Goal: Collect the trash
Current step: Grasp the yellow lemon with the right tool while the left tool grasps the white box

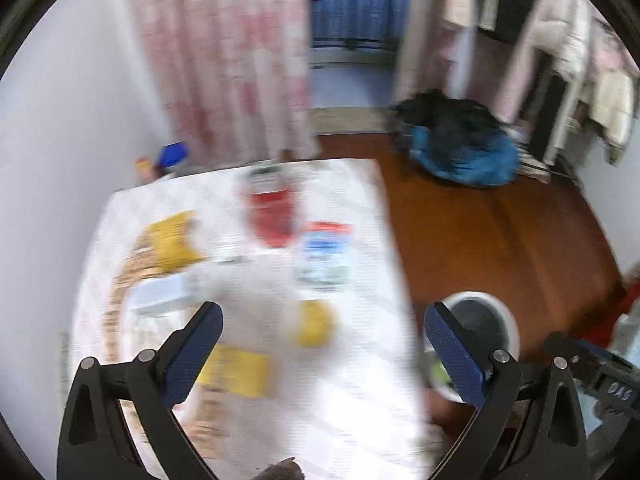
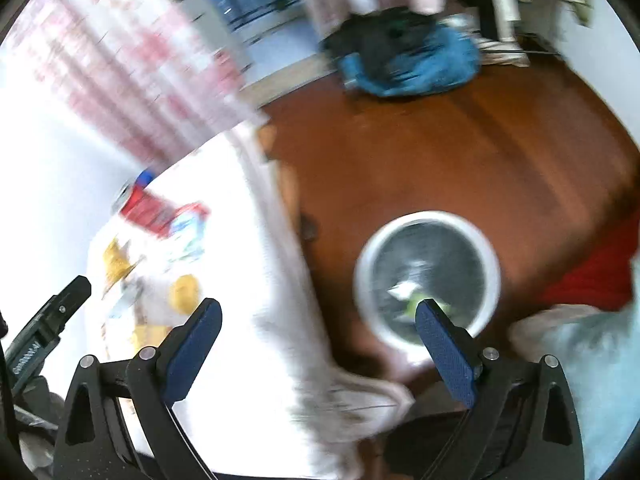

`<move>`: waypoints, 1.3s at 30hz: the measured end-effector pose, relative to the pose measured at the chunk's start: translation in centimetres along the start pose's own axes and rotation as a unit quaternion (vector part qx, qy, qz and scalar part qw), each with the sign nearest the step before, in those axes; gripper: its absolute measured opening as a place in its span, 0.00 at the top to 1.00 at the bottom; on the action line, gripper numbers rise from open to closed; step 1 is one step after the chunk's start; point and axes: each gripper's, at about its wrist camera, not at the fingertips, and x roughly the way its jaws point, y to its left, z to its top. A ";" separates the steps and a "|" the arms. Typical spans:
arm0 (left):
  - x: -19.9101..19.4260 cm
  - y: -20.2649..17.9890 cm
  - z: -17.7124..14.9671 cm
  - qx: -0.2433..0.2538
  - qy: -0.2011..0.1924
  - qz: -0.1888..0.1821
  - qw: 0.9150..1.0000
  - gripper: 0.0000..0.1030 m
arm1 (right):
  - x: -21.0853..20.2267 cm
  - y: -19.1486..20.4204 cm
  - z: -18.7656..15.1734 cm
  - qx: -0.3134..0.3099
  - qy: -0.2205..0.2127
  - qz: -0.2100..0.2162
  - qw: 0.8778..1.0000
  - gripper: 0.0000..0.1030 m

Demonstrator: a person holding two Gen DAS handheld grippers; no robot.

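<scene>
Both claws spread wide, nothing held: left gripper [image 1: 322, 344] over table [image 1: 360, 400], right gripper [image 2: 318, 338] near bin [image 2: 427, 280]. Frames blurry, so risk: grabbing non-trash, or red jar [image 1: 271, 210] knocked over.

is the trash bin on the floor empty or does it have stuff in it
Not empty: the round white-rimmed trash bin holds a few white and green scraps at its bottom.

Blurred yellow wrappers [image 1: 236, 372] litter the table; white bin [image 2: 427, 280] stands on floor.
</scene>
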 end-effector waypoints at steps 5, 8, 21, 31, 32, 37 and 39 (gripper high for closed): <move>4.0 8.9 -1.5 0.017 0.024 0.086 0.996 0.00 | 7.7 8.9 -0.7 -0.025 0.061 0.042 0.997 0.10; 7.3 12.7 -2.0 0.040 0.053 0.107 0.992 0.00 | 12.1 12.9 -1.0 -0.034 0.092 0.039 0.994 0.17; 14.7 13.8 -1.8 0.269 0.113 0.030 0.956 0.01 | 19.1 17.0 -1.3 -0.064 0.132 -0.013 0.989 0.60; 17.8 12.2 -2.0 0.347 0.164 0.014 0.923 0.32 | 19.6 18.1 -0.7 -0.081 0.156 -0.036 0.984 0.61; 17.9 12.2 -2.0 0.347 0.168 0.013 0.923 0.44 | 19.9 18.7 -0.5 -0.085 0.158 -0.039 0.983 0.61; 17.8 12.0 -2.5 0.355 0.169 0.015 0.919 0.51 | 20.3 19.7 -0.5 -0.095 0.161 -0.048 0.981 0.61; 17.3 12.0 -2.6 0.354 0.169 0.018 0.920 0.54 | 20.3 20.1 -0.4 -0.097 0.160 -0.050 0.981 0.62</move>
